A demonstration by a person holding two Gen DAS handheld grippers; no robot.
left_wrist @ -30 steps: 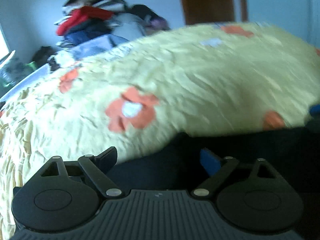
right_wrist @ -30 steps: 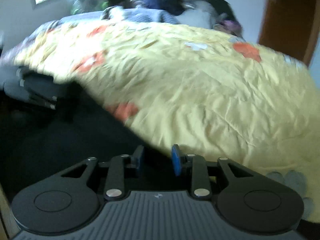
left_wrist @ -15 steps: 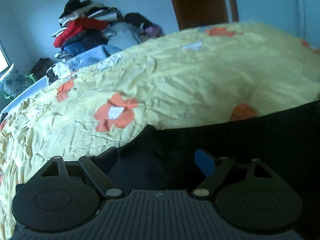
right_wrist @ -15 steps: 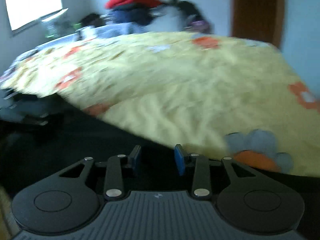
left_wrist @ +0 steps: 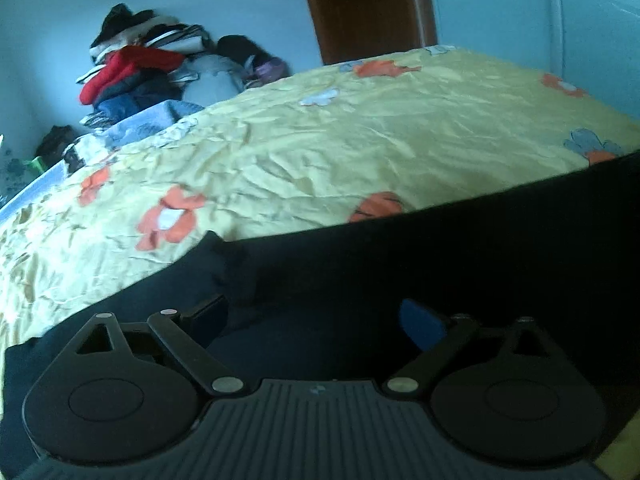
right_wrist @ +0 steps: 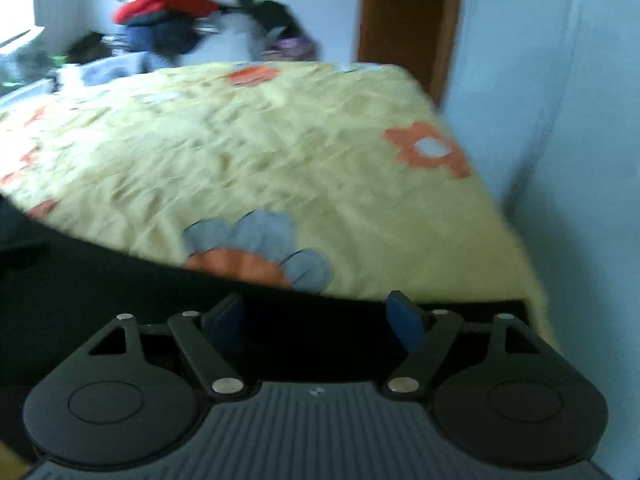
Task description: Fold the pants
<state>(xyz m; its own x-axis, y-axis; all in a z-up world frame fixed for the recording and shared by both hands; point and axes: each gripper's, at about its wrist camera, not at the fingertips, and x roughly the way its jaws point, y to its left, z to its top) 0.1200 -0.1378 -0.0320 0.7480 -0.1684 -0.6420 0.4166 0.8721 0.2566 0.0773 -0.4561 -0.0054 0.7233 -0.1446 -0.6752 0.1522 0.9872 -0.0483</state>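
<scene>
The dark navy pants lie spread along the near edge of the bed, on the yellow flowered cover. My left gripper is open just above the dark cloth, which fills the space between its fingers. In the right wrist view the pants run across the near left and under my right gripper, which is open with cloth between its blue pads. The pants' straight far edge crosses both views.
A heap of clothes is piled at the far side of the bed against the wall. A brown door stands behind the bed. The bed's right edge drops off beside a pale wall.
The right gripper has opened from nearly shut and swung to the right along the pants' edge. The left gripper stayed open; more of the pants now lies flat across its view.
</scene>
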